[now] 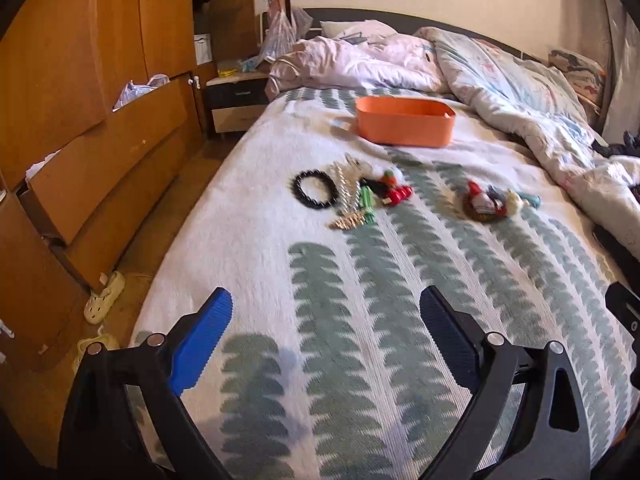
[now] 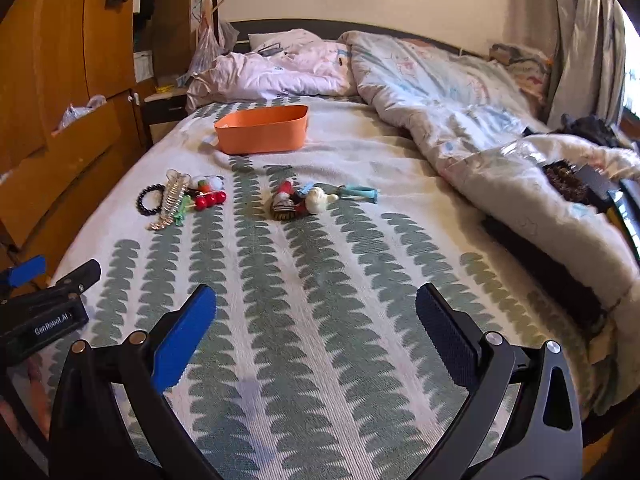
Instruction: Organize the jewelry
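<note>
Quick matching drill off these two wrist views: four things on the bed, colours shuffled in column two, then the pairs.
Things:
1. bin
2. bead bracelet
3. round beads cluster
4. clip at the far right of the small pile

Colours:
A. teal
B. red
C. orange
D. black

Pairs: 1-C, 2-D, 3-B, 4-A

All lie on the leaf-patterned bedspread; the bin sits farthest from both tongs.

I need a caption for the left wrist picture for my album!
Open left gripper hovers over the bedspread, facing a black bead bracelet, hair accessories and an orange bin.
</note>
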`<act>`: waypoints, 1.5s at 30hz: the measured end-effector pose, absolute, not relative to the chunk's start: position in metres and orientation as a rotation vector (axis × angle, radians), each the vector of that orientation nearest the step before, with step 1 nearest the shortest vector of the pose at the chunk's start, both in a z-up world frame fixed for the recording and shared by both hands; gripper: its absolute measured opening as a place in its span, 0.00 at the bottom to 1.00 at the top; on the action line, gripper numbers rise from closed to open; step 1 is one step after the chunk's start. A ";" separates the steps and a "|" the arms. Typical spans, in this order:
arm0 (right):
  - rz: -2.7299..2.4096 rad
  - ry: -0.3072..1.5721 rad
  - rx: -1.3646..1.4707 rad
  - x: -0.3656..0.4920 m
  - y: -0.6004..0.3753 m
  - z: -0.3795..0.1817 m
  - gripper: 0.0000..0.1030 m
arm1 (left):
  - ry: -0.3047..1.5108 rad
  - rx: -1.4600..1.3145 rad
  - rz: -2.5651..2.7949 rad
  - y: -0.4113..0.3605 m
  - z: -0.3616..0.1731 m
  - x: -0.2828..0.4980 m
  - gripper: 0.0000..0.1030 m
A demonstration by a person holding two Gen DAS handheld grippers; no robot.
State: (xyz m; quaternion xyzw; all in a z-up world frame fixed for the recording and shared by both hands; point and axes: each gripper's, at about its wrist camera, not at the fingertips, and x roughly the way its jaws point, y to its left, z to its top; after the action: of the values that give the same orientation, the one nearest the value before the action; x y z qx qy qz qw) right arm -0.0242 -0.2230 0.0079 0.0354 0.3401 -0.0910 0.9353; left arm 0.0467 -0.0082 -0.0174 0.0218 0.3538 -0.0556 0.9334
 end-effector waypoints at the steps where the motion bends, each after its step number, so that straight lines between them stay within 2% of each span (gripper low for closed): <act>1: -0.175 0.701 0.101 -0.018 -0.230 0.009 0.97 | 0.719 0.034 -0.115 -0.006 -0.015 0.050 0.91; 7: -0.126 0.735 0.134 0.027 -0.249 0.022 0.97 | 0.677 0.032 -0.108 0.004 0.005 0.090 0.93; 16: -0.126 0.794 0.135 0.098 -0.277 0.021 0.97 | 0.685 0.042 -0.079 0.007 0.007 0.137 0.93; 22: -0.097 0.856 0.086 0.150 -0.282 0.002 0.96 | 0.706 0.037 -0.085 -0.001 -0.007 0.173 0.93; 28: -0.076 0.878 0.062 0.165 -0.278 -0.022 0.96 | 0.681 0.102 -0.113 -0.011 -0.021 0.188 0.93; 37: -0.091 0.907 -0.002 0.173 -0.271 -0.048 0.90 | 0.647 0.161 -0.136 -0.022 -0.036 0.199 0.93; 41: -0.096 0.909 0.001 0.178 -0.271 -0.052 0.83 | 0.663 0.139 -0.133 -0.022 -0.039 0.205 0.93; 45: -0.124 0.914 -0.009 0.181 -0.274 -0.057 0.82 | 0.665 0.143 -0.125 -0.024 -0.042 0.208 0.93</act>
State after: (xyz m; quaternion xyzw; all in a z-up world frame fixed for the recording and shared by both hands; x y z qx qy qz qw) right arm 0.1815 -0.2736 -0.0571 -0.0043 0.4411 -0.0599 0.8955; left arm 0.2082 -0.0235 -0.0419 0.0699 0.3257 -0.0611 0.9409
